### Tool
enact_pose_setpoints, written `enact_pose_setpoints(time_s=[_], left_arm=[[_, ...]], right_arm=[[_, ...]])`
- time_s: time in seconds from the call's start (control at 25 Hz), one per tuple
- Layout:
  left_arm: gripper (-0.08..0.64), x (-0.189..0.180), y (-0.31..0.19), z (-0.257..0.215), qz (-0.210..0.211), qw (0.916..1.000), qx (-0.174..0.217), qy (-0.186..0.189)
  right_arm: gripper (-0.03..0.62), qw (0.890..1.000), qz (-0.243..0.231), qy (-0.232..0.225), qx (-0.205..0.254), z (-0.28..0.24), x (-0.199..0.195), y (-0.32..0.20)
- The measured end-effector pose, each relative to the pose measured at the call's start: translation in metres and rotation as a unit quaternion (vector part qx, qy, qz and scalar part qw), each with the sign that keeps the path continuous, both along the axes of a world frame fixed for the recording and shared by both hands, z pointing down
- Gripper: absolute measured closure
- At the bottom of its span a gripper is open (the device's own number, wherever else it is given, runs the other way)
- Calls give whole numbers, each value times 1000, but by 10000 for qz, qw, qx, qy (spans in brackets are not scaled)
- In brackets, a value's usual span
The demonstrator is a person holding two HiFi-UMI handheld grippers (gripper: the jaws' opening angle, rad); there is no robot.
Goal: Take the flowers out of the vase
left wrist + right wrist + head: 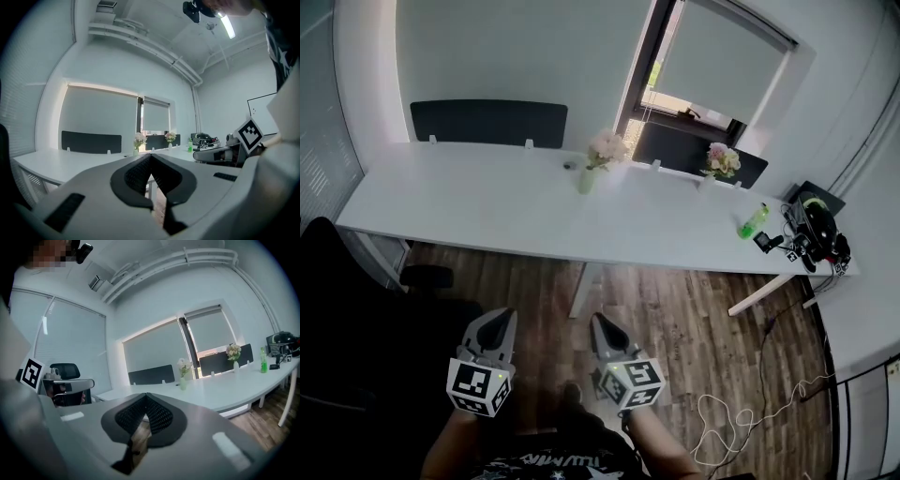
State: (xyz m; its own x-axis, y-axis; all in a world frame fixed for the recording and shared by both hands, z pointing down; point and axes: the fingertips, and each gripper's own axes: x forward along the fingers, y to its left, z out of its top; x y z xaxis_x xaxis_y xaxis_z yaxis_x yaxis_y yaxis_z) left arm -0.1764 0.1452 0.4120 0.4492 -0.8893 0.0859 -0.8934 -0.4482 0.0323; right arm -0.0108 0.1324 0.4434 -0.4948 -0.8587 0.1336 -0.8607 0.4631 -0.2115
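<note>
Left gripper (pixel 500 321) and right gripper (pixel 602 325) are closed and empty, well apart from the table (pixel 469 202). Flowers (pixel 607 146) stand in the vase (pixel 587 179) at 12 o'clock. They are probably light, soft and fragile, so grip the stems just above the rim.

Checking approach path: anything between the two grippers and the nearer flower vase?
Nothing visible. Only wood floor and white table lie between the left gripper, the right gripper and the pale green vase of pinkish-white flowers.
</note>
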Motion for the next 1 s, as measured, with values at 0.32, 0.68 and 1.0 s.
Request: enact_pose_setpoints(time_s=[0.32, 0.68, 1.0], left_arm=[[553, 30, -81, 2, -207, 9997, -134, -48], [552, 58, -152, 6, -367, 9990, -231, -64], [553, 66, -196, 11, -378, 9984, -396, -134]], right_arm=[[591, 9995, -314, -25, -97, 4, 20, -86], [591, 9987, -464, -159, -100, 6, 44, -167], [591, 9970, -486, -533, -287, 11, 52, -209]])
